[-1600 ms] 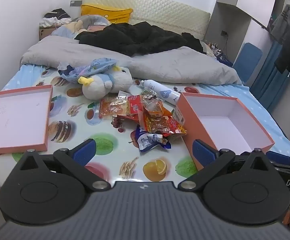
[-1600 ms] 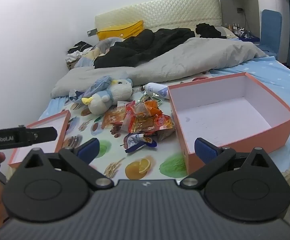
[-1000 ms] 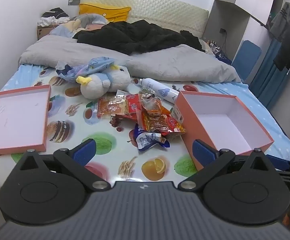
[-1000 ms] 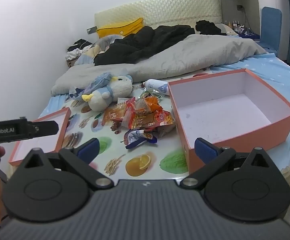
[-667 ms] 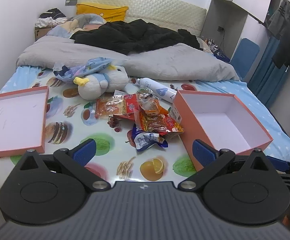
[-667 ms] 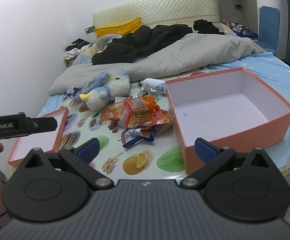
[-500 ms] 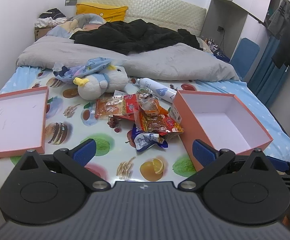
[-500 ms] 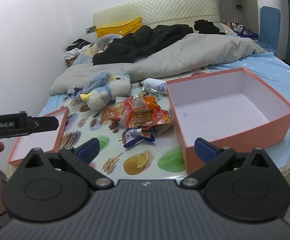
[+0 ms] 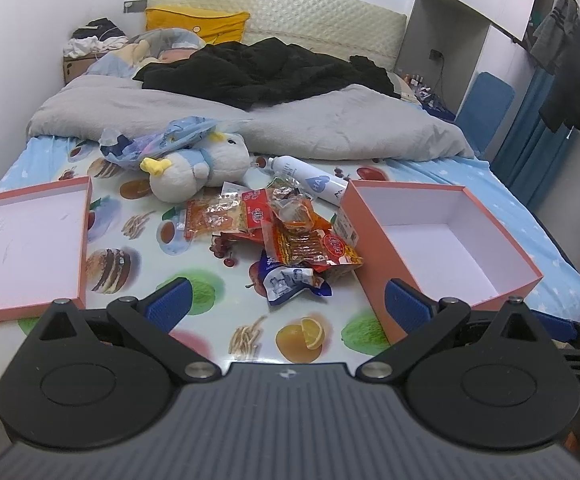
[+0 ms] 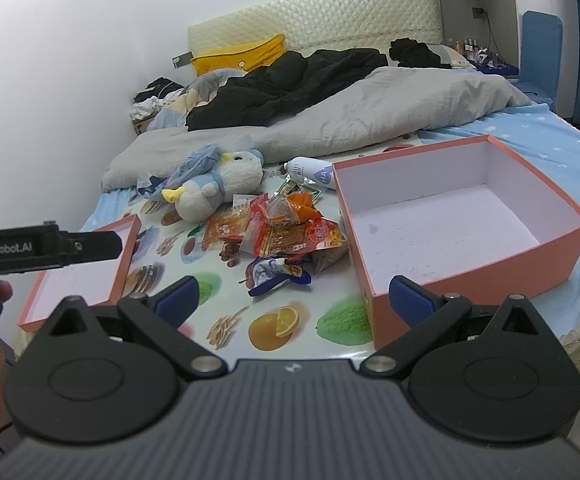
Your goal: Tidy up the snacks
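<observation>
Left gripper hanging over near edge of bed, jaws spread wide, gripping nothing. Right gripper doing same, fingers apart, nothing between them. Snack packets lying in messy pile on fruit-print sheet, middle of bed, just left of open orange box. Box looking empty inside. Box lid sitting upturned at far left, well apart from pile. Plush toy and white bottle resting behind snacks, bottle possibly touching box corner, hard to tell.
</observation>
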Demonstrator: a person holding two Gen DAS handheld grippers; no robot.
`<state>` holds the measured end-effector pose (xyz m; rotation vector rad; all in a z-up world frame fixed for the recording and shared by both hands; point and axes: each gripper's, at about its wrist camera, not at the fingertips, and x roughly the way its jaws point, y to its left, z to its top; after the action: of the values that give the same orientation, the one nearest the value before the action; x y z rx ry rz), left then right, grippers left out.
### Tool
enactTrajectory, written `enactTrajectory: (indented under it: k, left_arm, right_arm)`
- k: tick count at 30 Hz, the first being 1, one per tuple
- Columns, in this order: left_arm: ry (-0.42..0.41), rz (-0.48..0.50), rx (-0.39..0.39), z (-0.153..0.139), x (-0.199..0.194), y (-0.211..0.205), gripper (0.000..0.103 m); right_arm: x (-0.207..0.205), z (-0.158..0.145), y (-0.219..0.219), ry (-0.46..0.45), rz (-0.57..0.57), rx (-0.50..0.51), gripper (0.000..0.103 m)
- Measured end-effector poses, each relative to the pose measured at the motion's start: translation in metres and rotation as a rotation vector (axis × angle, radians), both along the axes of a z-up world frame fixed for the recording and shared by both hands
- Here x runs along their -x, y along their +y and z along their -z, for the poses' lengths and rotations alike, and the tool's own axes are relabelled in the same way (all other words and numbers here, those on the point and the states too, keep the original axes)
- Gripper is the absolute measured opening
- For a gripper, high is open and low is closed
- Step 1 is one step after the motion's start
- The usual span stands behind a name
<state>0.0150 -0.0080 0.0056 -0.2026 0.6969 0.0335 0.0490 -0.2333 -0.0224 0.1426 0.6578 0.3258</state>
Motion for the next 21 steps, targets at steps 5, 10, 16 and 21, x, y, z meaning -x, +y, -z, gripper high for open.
enactTrajectory:
  k: [5,10,16,21]
  left_arm:
    - [0.0,0.001,-0.001,-0.0004,0.0001,-0.0005,0.103]
    - [0.0,0.003,-0.001,-0.0015,-0.0005,-0.0011,0.103]
    - [0.002,0.005,-0.004,-0.0038,-0.0028,-0.0017,0.103]
    - [-0.003,0.004,-0.001,-0.0052,-0.0024,-0.0007,0.103]
  right_arm:
    - [-0.0005,-0.0006,0.0009,0.002,-0.001,0.003,0.103]
    - [-0.0011,-0.0004,0.0011,0.004,-0.001,0.002,0.103]
    - [-0.0022,-0.0003,0.0038,0.007,-0.01,0.003,0.103]
    - [-0.0022,-0.0006,0.0056,0.007,-0.011,0.003,0.103]
